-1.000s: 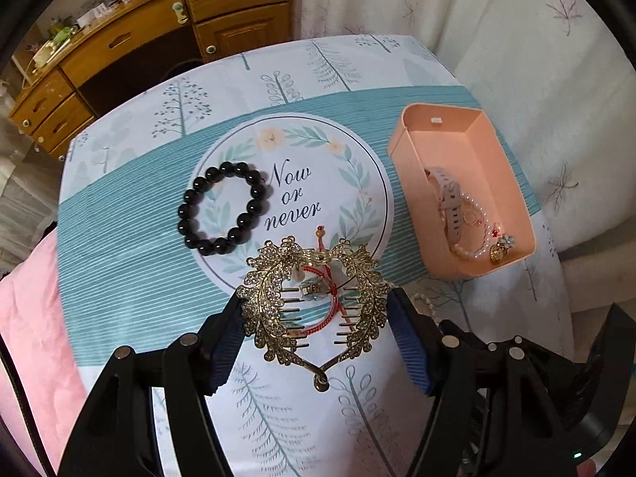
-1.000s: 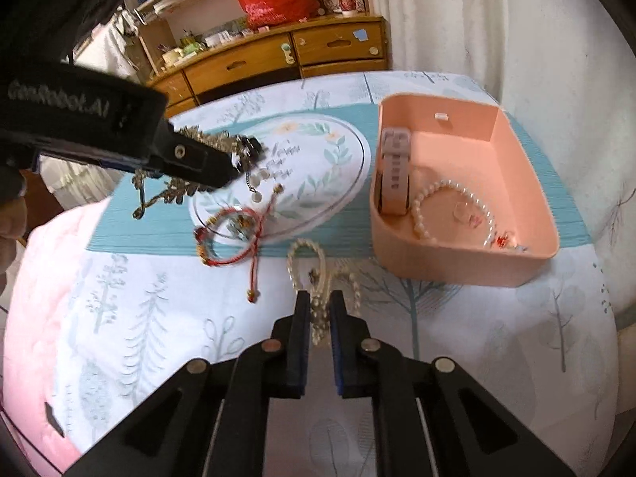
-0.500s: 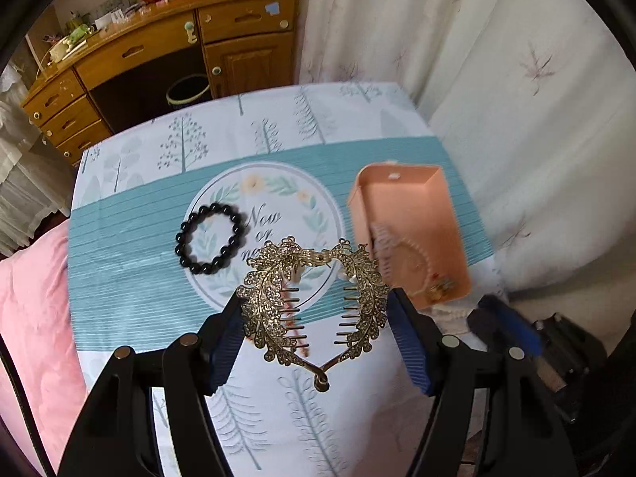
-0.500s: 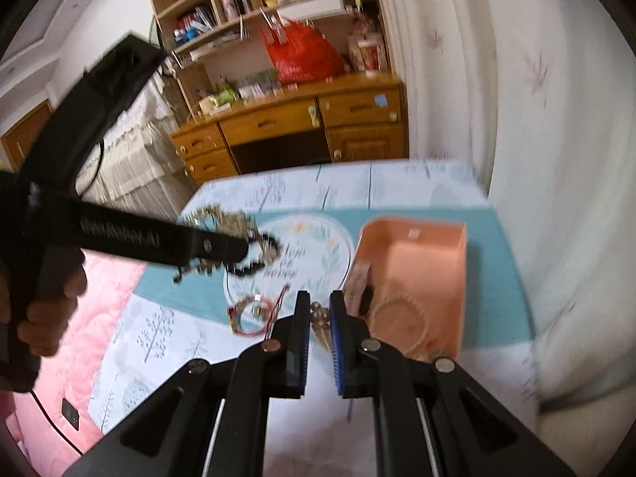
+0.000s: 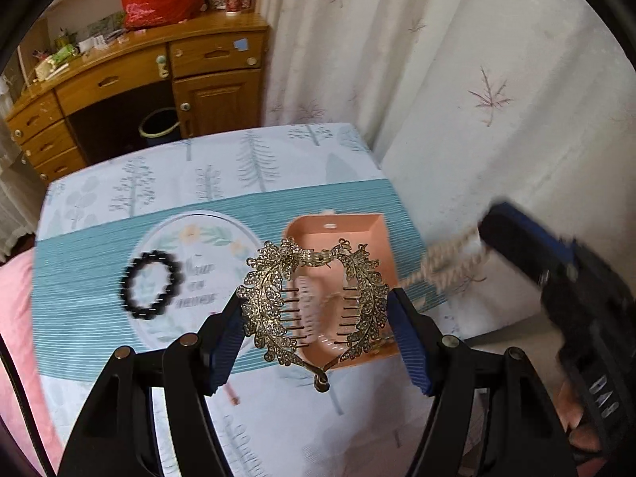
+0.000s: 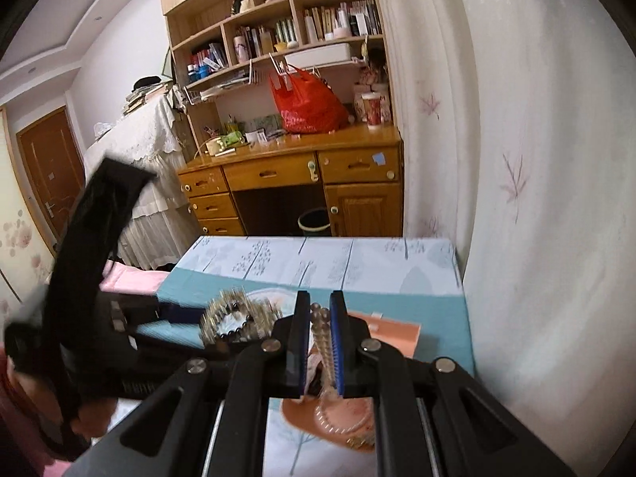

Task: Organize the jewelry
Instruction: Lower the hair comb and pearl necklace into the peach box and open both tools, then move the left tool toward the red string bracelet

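My left gripper is shut on a gold heart-shaped hair clip and holds it in the air above the pink box. The box holds a watch and a pearl bracelet, partly hidden by the clip. My right gripper is shut on a pearl necklace, raised high over the box. In the left wrist view the right gripper is at the right, blurred, with the necklace hanging from it. A black bead bracelet lies on the round print of the tablecloth.
The table has a tree-print cloth with a teal band. A white curtain hangs on the right. A wooden desk with a red bag and a bin stands behind. A pink cushion lies left.
Both grippers have risen well above the table with their loads. The left one has carried the hair clip right, over the pink box. The right one has lifted the pearl necklace off the cloth.
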The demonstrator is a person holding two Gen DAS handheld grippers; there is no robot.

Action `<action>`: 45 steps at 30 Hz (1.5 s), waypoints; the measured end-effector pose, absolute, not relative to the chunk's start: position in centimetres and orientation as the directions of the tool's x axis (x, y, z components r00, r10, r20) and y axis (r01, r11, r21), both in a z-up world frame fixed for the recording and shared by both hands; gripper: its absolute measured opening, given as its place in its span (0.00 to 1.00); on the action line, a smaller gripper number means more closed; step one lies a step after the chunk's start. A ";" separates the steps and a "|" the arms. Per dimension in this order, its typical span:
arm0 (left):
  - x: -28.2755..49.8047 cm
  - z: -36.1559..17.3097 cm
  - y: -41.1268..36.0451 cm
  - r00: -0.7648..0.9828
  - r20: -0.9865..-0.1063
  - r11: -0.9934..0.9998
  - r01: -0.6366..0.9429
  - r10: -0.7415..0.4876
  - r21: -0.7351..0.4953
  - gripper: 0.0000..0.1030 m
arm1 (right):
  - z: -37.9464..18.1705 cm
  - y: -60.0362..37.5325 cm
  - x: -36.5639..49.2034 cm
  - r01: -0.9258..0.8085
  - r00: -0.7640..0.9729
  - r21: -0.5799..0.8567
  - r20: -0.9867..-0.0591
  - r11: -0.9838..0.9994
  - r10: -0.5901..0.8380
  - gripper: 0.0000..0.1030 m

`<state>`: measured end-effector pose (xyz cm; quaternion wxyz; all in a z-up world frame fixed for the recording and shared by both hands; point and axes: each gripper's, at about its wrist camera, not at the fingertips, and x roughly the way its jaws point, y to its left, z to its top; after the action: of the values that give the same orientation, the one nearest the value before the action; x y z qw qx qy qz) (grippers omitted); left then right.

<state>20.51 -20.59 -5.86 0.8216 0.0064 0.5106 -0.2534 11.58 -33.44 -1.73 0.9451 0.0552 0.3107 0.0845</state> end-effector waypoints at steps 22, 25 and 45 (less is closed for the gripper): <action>19.5 -13.0 -21.2 0.365 -0.811 0.870 0.374 -0.457 -0.322 0.94 | -5.8 -36.9 15.6 -0.110 0.677 0.276 -0.683 0.955 0.275 0.42; 19.6 -13.2 -19.7 0.360 -0.824 0.883 0.342 -0.438 -0.320 0.94 | -6.1 -36.1 15.4 -0.118 0.662 0.263 -0.698 0.957 0.274 0.42; 19.1 -19.0 -5.8 0.262 -0.956 0.966 0.252 -0.130 -0.062 0.94 | -14.9 -24.5 11.7 -0.032 0.260 0.434 -0.866 0.900 0.427 0.53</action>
<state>19.12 -5.83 -19.04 0.7927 0.0515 0.5954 -0.1204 11.74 -24.45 -14.85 0.7758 0.1673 0.5901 0.1477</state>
